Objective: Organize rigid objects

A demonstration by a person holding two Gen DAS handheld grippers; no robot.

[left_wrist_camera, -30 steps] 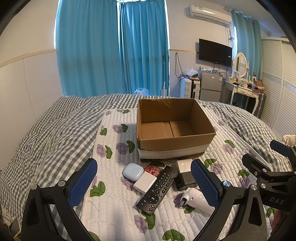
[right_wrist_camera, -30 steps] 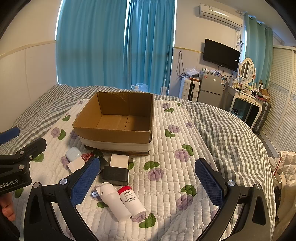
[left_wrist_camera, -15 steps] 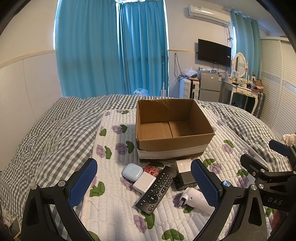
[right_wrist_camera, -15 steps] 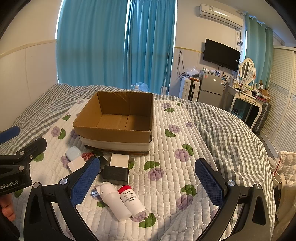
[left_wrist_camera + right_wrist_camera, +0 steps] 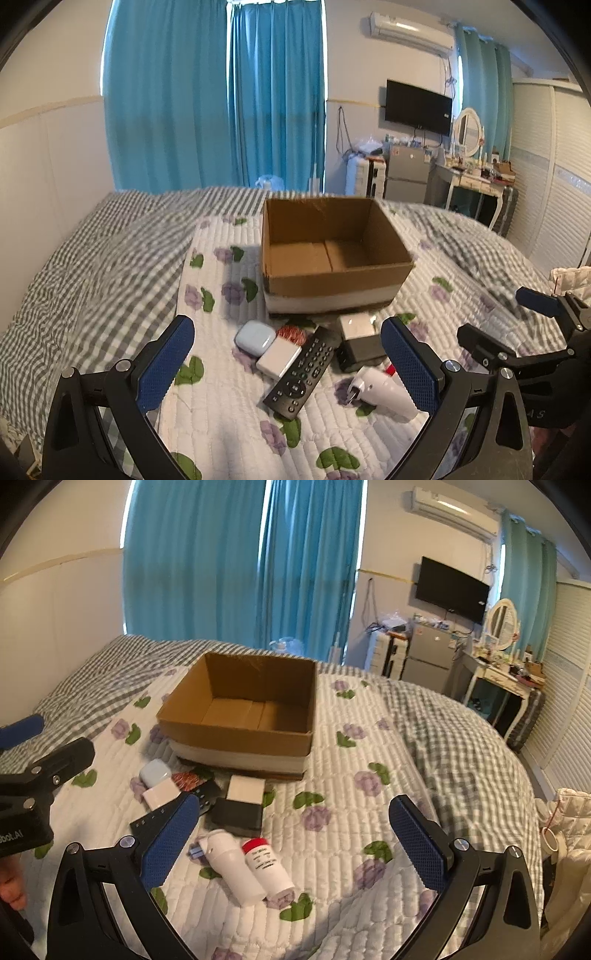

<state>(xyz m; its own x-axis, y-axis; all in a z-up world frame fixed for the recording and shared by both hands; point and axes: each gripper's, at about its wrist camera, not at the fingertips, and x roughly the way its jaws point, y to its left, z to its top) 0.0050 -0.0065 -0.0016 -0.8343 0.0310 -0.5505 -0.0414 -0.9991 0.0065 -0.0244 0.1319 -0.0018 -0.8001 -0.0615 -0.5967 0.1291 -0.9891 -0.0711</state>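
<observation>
An open, empty cardboard box (image 5: 332, 280) (image 5: 236, 738) sits on the floral quilt. In front of it lie a pale blue case (image 5: 255, 336) (image 5: 155, 771), a white block (image 5: 279, 358) (image 5: 160, 794), a red-brown item (image 5: 291, 334) (image 5: 186, 780), a black remote (image 5: 301, 373), a black-and-white box (image 5: 360, 341) (image 5: 240, 805), a white plug device (image 5: 380, 391) (image 5: 231, 867) and a red-capped white bottle (image 5: 267, 864). My left gripper (image 5: 288, 365) is open above the remote. My right gripper (image 5: 293, 843) is open above the bottle.
The quilt (image 5: 369, 830) lies on a grey checked bed (image 5: 92, 277). Blue curtains (image 5: 221, 103) hang behind. A fridge (image 5: 406, 177), dressing table (image 5: 506, 679) and wardrobe (image 5: 569, 686) stand at the right. A beige jacket (image 5: 565, 849) lies at the bed's right edge.
Both grippers have moved forward and a little lower toward the objects, with both views blurred by motion. Both stay open. The objects have not moved.
</observation>
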